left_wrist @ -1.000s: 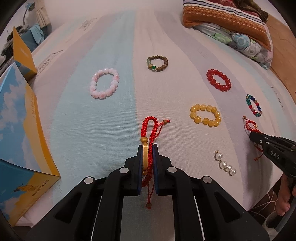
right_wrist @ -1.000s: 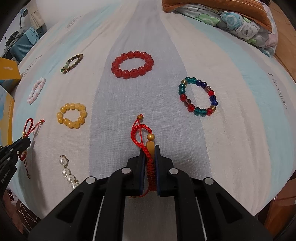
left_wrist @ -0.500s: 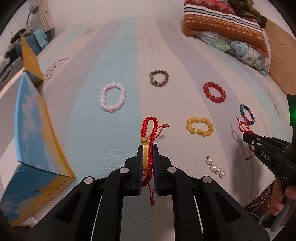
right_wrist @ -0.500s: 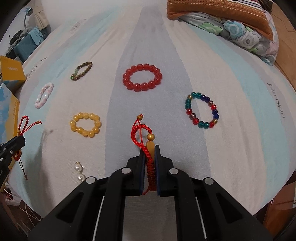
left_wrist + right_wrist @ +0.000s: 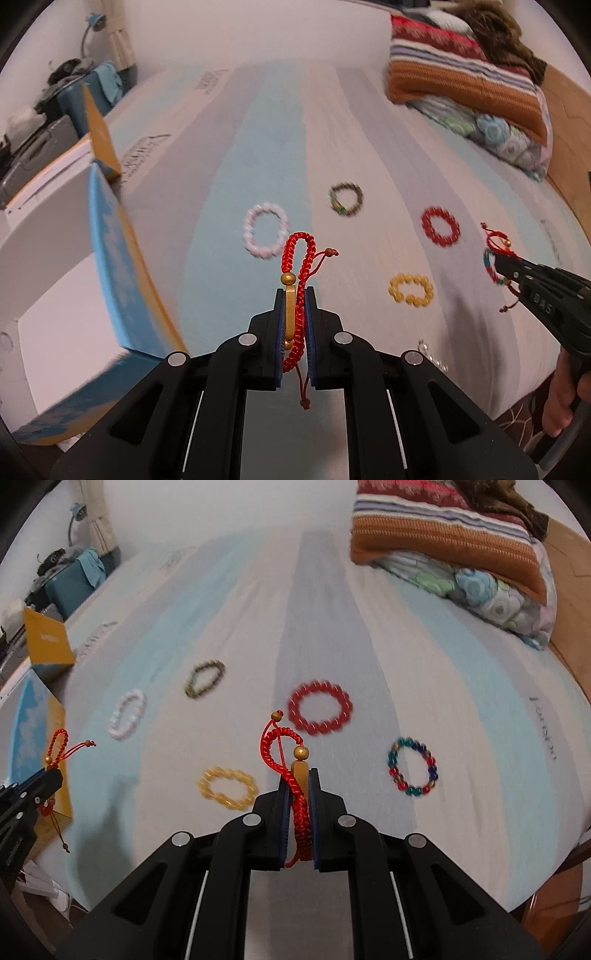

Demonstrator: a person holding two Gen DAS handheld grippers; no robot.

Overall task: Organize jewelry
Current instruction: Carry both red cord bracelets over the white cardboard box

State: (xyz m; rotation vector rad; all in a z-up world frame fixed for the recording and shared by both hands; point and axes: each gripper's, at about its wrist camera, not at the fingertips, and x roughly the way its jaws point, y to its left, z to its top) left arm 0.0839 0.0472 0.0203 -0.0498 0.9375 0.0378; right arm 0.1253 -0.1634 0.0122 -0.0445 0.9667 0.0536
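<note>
My left gripper (image 5: 294, 295) is shut on a red braided cord bracelet (image 5: 295, 258) with a gold bar and bead, held above the bed. My right gripper (image 5: 300, 775) is shut on a second red braided cord bracelet (image 5: 275, 746) of the same kind. Each gripper shows in the other's view, the right one (image 5: 498, 258) at the right edge, the left one (image 5: 51, 771) at the left edge. On the striped sheet lie a pink bead bracelet (image 5: 265, 236), a brown one (image 5: 346, 199), a red one (image 5: 319, 712), a yellow one (image 5: 227, 788) and a multicoloured one (image 5: 413, 767).
An open white box with blue and yellow sides (image 5: 74, 280) stands at the bed's left edge. A pearl piece (image 5: 430, 354) lies near the front edge. Folded blankets and pillows (image 5: 454, 542) are stacked at the far right. The bed's front edge drops off close below.
Both grippers have risen and pulled back from the sheet, each still holding its red cord bracelet. The box at the left has come further into view.
</note>
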